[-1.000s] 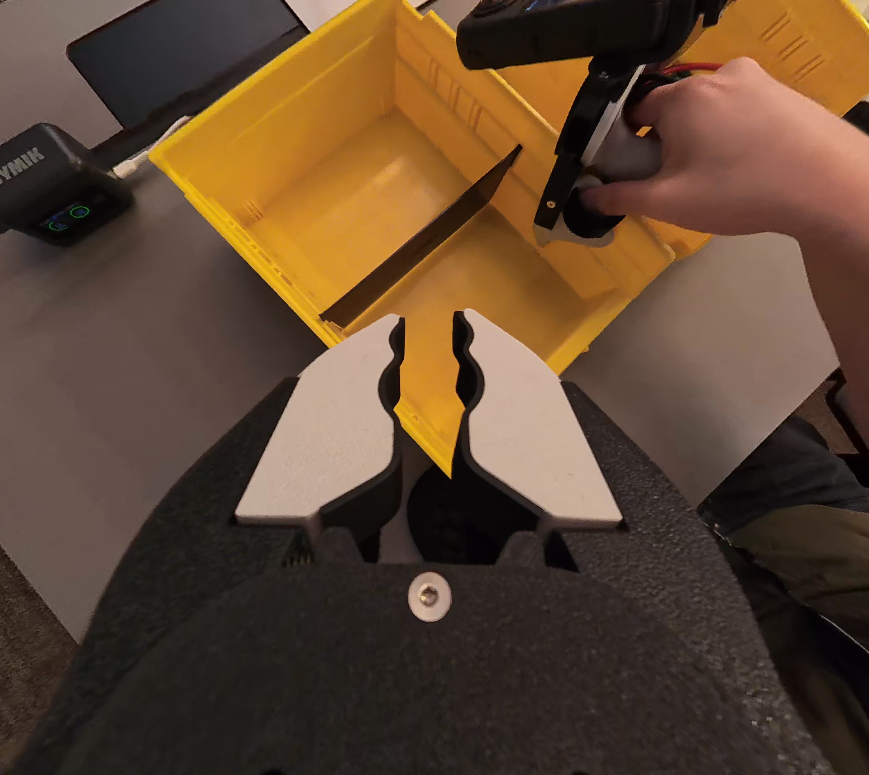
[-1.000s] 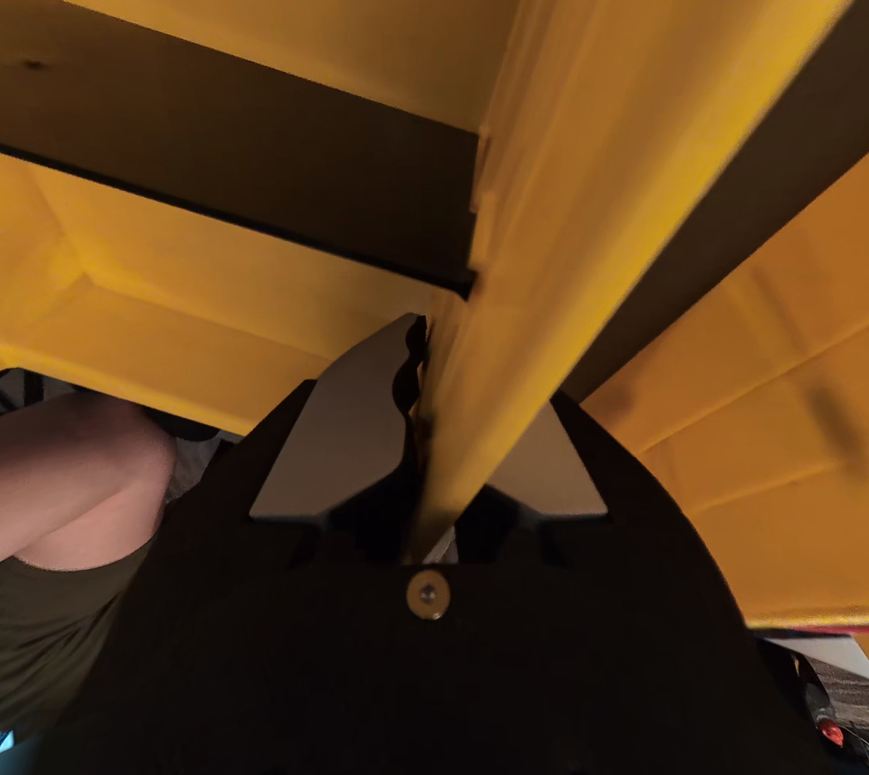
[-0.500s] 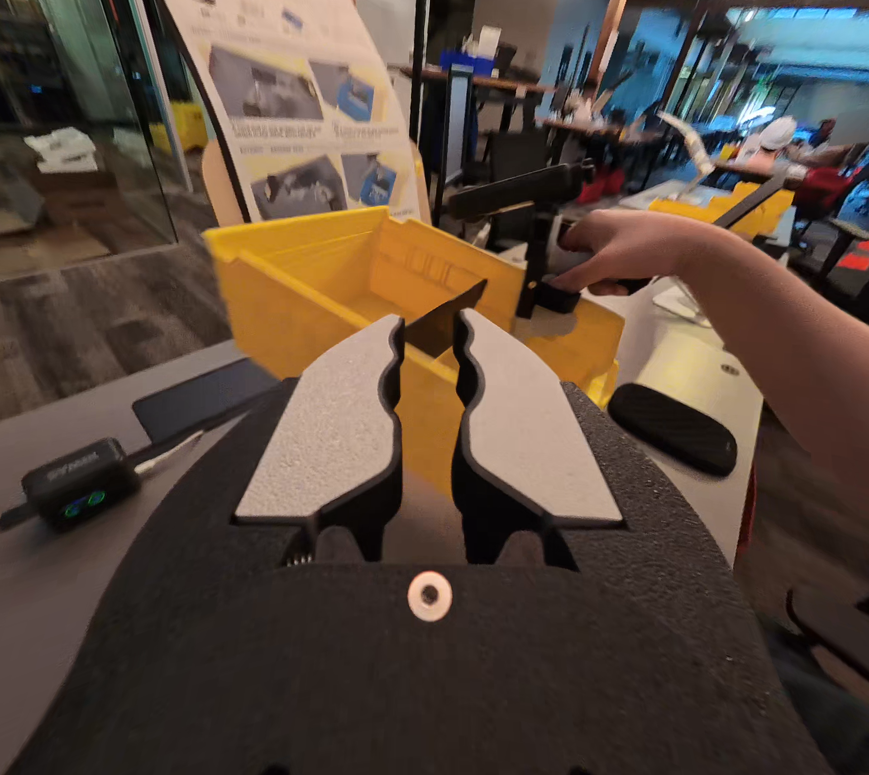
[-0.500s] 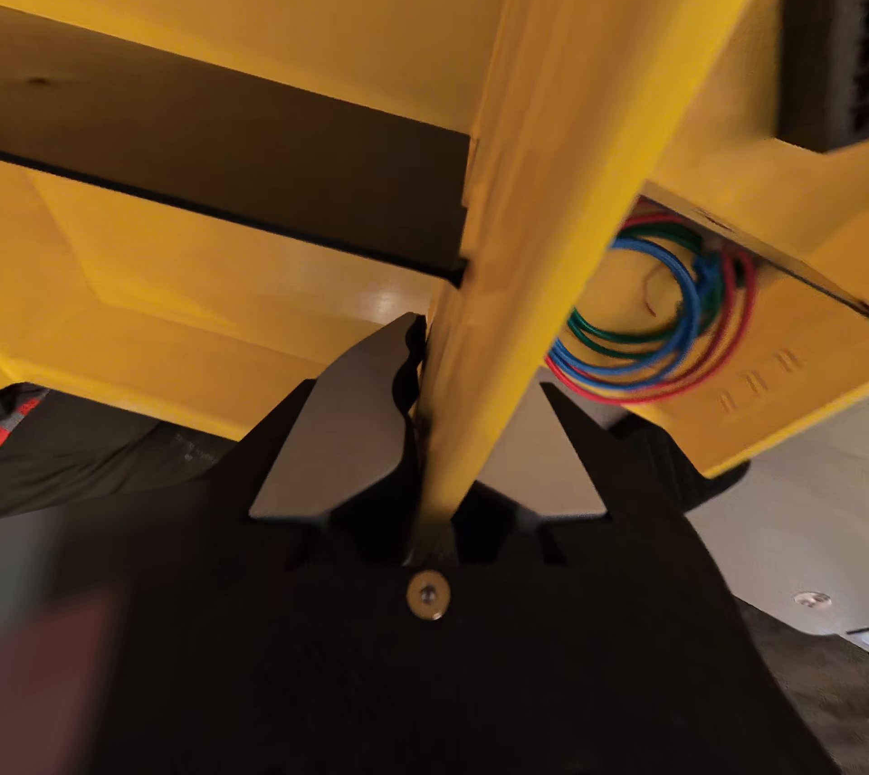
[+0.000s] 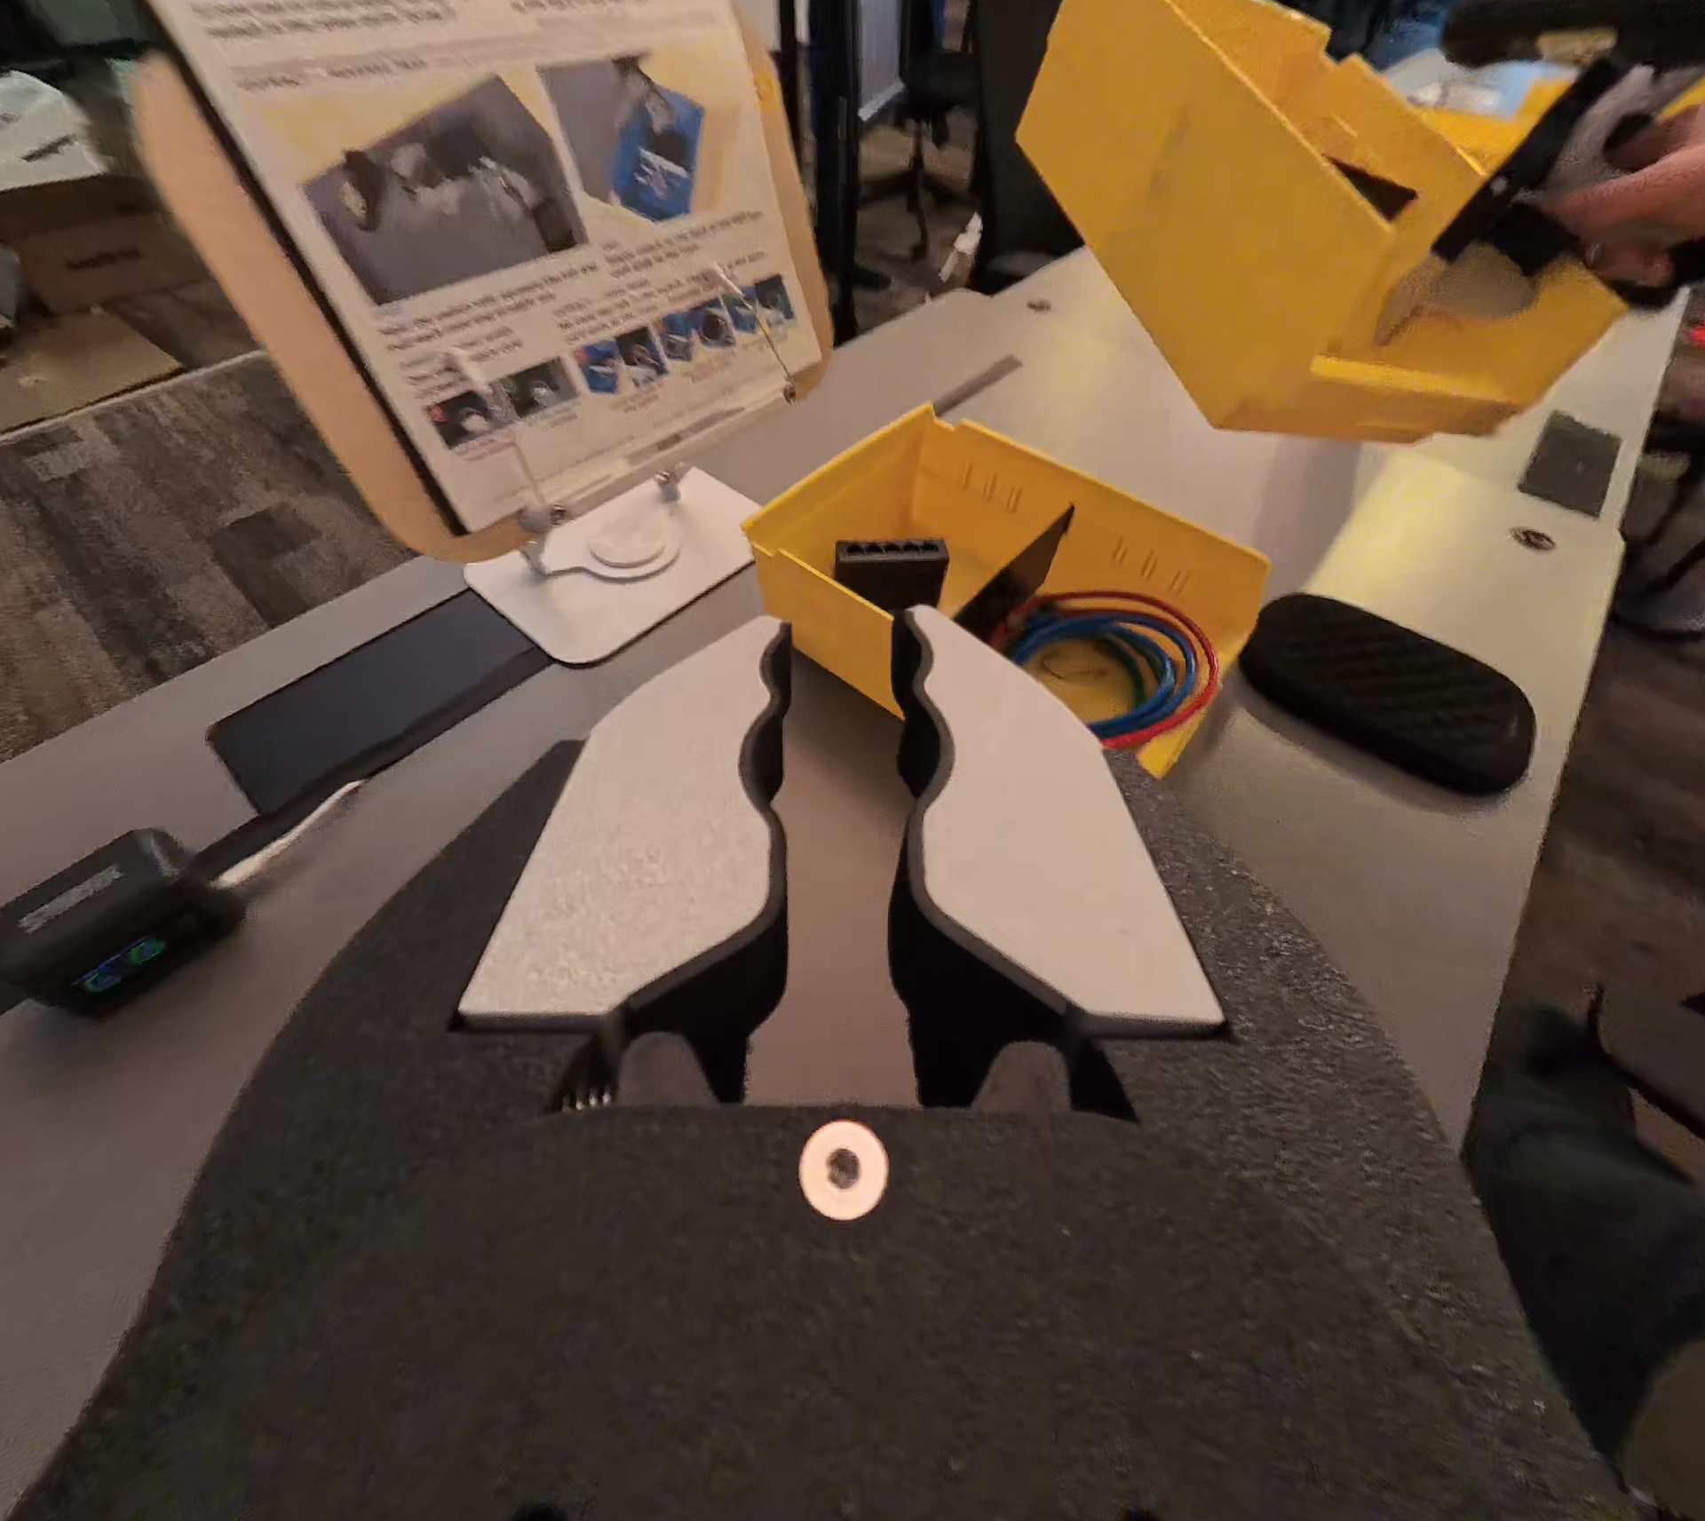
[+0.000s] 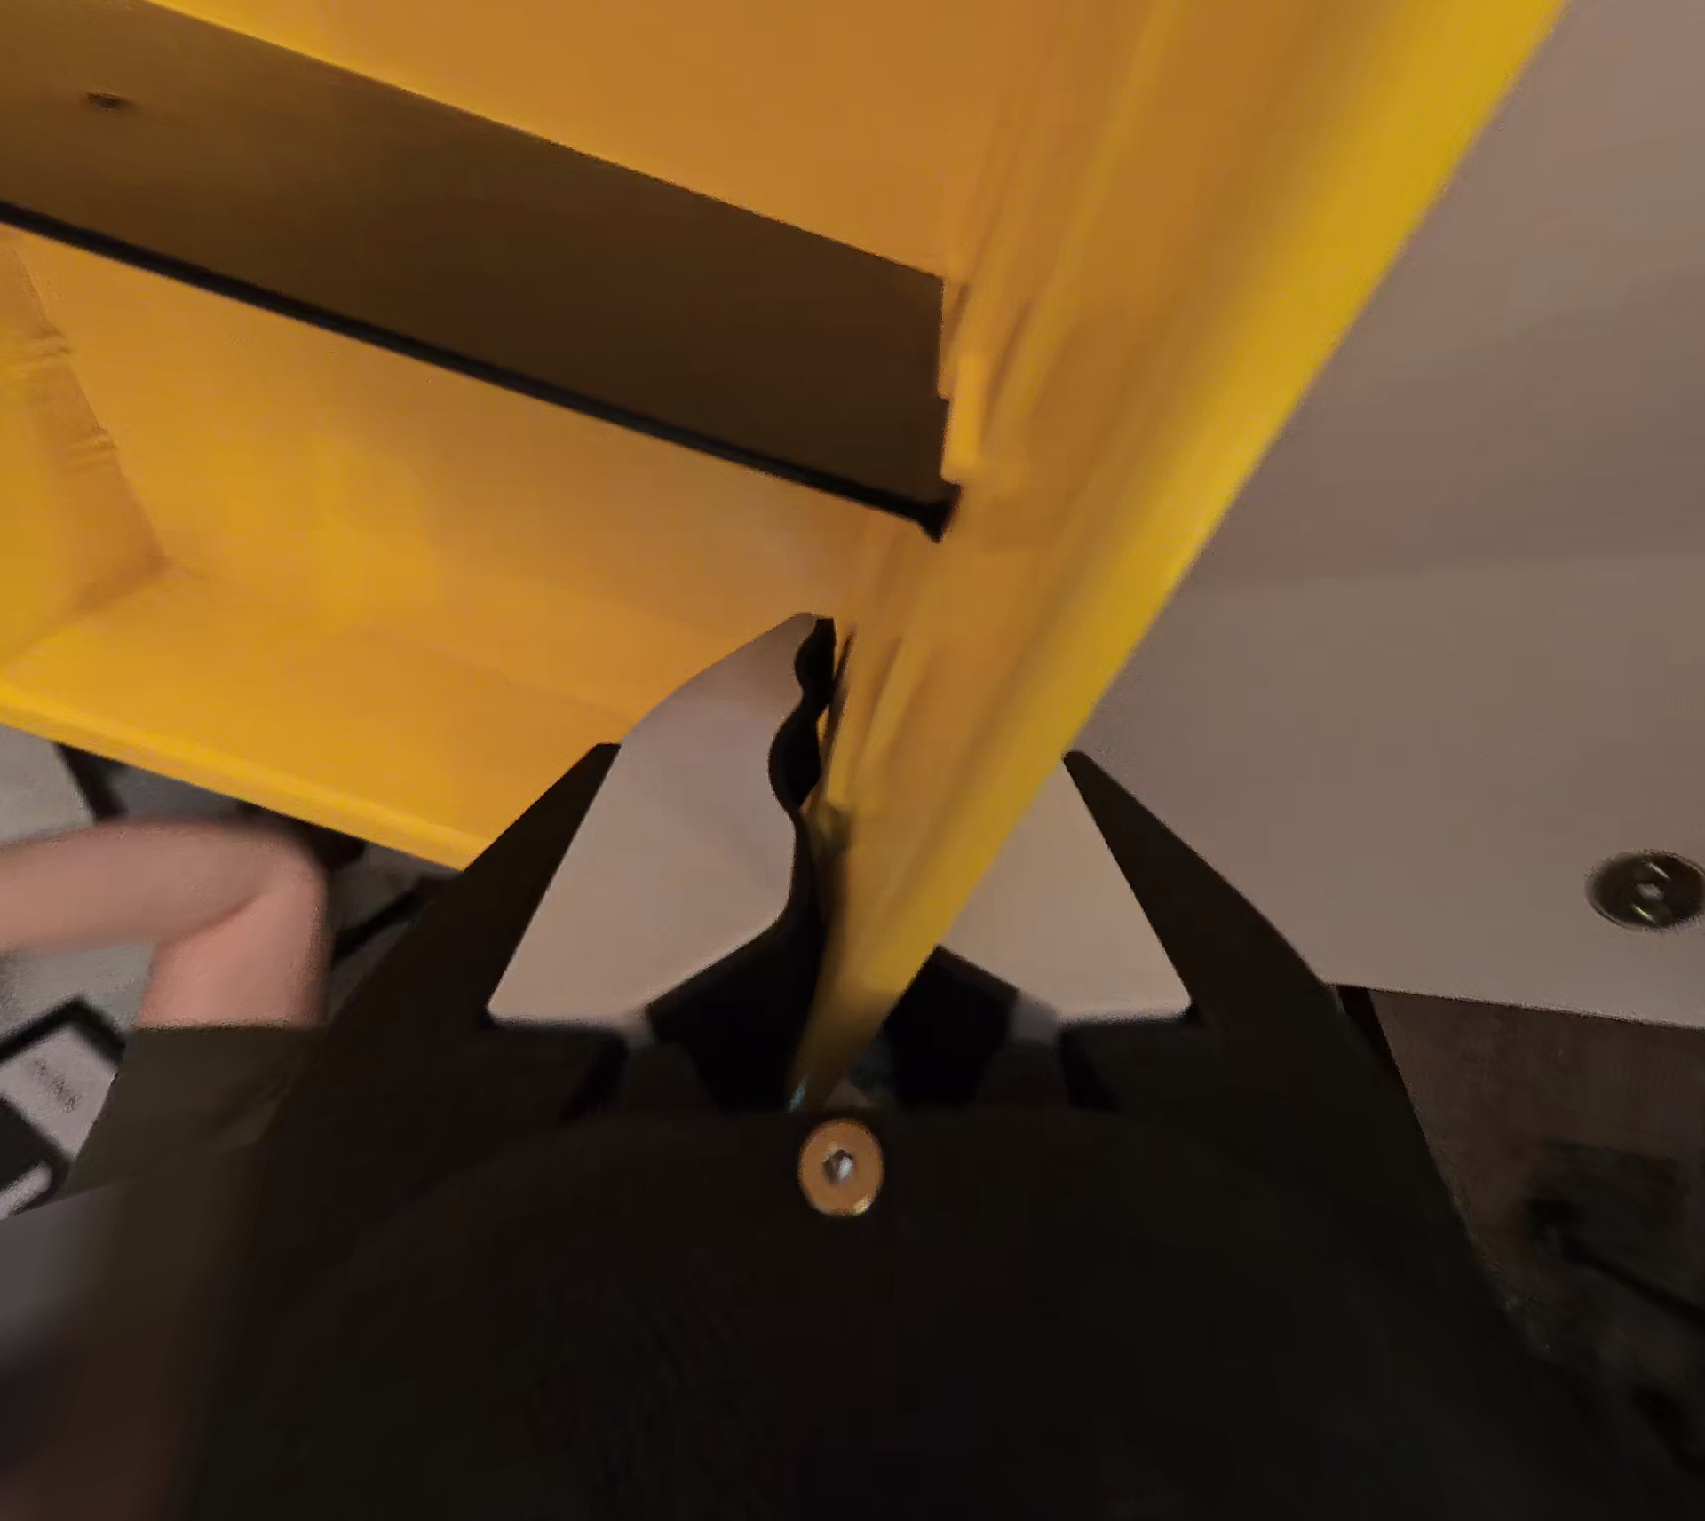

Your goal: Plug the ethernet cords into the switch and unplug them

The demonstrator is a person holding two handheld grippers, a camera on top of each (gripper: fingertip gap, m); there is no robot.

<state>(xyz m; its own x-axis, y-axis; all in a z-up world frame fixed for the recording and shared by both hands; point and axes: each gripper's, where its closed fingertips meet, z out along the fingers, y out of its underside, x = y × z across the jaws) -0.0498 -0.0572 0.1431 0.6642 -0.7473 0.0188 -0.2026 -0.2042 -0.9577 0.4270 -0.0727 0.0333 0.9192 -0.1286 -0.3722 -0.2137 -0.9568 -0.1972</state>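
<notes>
**Upper bin lifted clear; lower bin with switch and cords exposed**

Left gripper (image 5: 838,637): jaws stand a narrow gap apart and hold nothing. It hovers over the grey table (image 5: 1292,859), fingertips pointing at the near corner of the lower bin.

Lower bin (image 5: 830,610): yellow, resting on the table just beyond the left fingertips. A black divider (image 5: 1019,568) splits it into two compartments. The black switch (image 5: 890,559) sits upright in the left compartment, port row facing up. The ethernet cords (image 5: 1121,660), coiled red, blue and green, lie in the right compartment.

Table surroundings: a small black device (image 5: 101,919) at the left edge, a dark pad (image 5: 369,702) behind it, and a black oval case (image 5: 1384,702) right of the lower bin. An instruction board (image 5: 480,185) stands on a white stand (image 5: 618,563) behind the bin.

Right gripper (image 6: 835,674): jaws clamped on the side wall of the upper bin (image 5: 1227,204). This yellow bin is held tilted in the air, well above the table, to the right of the lower bin. Its own black divider (image 6: 461,277) is visible inside.
</notes>
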